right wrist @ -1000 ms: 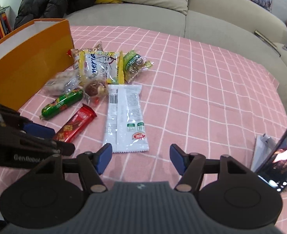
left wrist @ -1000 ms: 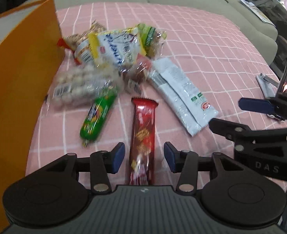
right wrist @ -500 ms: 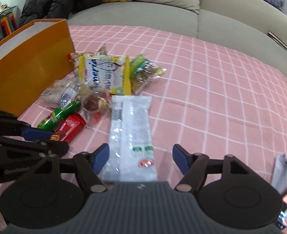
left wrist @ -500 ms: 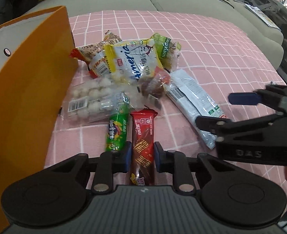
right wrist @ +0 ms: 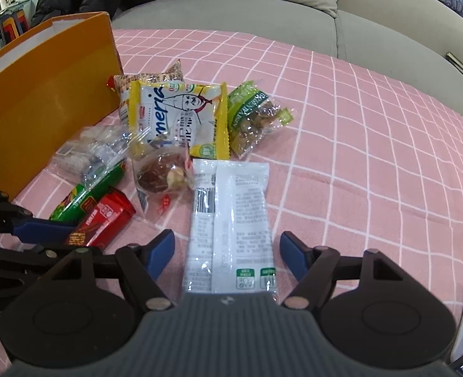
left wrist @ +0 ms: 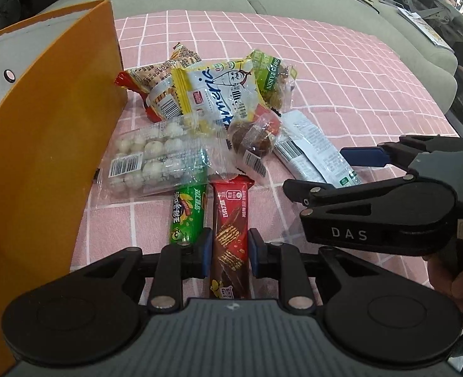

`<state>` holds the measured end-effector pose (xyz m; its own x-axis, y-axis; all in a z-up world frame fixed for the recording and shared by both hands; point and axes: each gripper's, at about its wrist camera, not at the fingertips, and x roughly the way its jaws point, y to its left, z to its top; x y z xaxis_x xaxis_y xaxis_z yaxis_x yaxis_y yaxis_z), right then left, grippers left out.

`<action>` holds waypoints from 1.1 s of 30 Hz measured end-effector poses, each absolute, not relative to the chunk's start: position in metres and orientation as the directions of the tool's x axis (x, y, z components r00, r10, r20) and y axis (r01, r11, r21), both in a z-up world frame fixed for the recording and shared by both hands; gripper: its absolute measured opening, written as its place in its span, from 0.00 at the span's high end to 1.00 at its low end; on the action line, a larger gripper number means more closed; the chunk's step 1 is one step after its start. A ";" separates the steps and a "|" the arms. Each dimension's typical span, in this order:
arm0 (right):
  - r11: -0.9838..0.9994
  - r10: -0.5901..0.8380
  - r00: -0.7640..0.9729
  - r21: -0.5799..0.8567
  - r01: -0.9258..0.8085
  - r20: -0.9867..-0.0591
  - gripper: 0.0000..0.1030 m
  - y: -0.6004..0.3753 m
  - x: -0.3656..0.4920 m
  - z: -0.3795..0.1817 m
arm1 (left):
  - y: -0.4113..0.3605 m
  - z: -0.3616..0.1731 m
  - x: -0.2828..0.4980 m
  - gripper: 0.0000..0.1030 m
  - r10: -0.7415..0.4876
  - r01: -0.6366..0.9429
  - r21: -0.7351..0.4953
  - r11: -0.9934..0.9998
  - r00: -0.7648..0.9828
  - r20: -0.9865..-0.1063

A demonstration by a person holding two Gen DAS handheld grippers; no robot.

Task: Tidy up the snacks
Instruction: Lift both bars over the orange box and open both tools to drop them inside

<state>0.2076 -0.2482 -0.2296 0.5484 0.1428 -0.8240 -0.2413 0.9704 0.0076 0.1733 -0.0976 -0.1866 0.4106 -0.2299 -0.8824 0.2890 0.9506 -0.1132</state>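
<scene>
A pink checked cloth [right wrist: 341, 144] carries an orange box [right wrist: 43, 103] and a snack heap [right wrist: 175, 125].

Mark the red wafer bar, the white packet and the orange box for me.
red wafer bar [left wrist: 230, 235]: left wrist view, mid wrapper.
white packet [right wrist: 234, 220]: right wrist view, printed back.
orange box [right wrist: 43, 94]: right wrist view, side wall.

Between the blue-padded fingers [left wrist: 204, 248] lies a red and brown chocolate bar wrapper [left wrist: 230, 238]; just left of them, a green sausage pack [left wrist: 188, 212]. Beyond the fingertips: a yellow-edged white packet [left wrist: 219, 91], pink white-checked cloth [left wrist: 341, 72], and an orange box [left wrist: 43, 144].
</scene>
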 end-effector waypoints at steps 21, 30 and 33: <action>0.986 0.078 0.493 -0.008 -0.168 -0.866 0.57 -0.248 0.183 -0.214 | -0.110 -0.178 0.165 0.75 -0.187 0.297 -0.065 0.953 0.402 -0.896; 0.994 0.097 0.512 0.057 -0.093 -0.854 0.57 -0.260 0.121 -0.193 | -0.109 -0.136 0.134 0.75 -0.214 0.301 -0.074 0.951 0.464 -0.860; 0.994 0.109 0.544 0.083 -0.073 -0.832 0.57 -0.261 0.105 -0.176 | -0.104 -0.113 0.128 0.76 -0.226 0.313 -0.071 0.947 0.497 -0.838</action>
<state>0.1052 -0.2607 -0.1765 0.5441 0.1094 -0.8319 -0.0733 0.9939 0.0828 0.1276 -0.1043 -0.1127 0.4970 -0.2264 -0.8377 0.3126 0.9473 -0.0706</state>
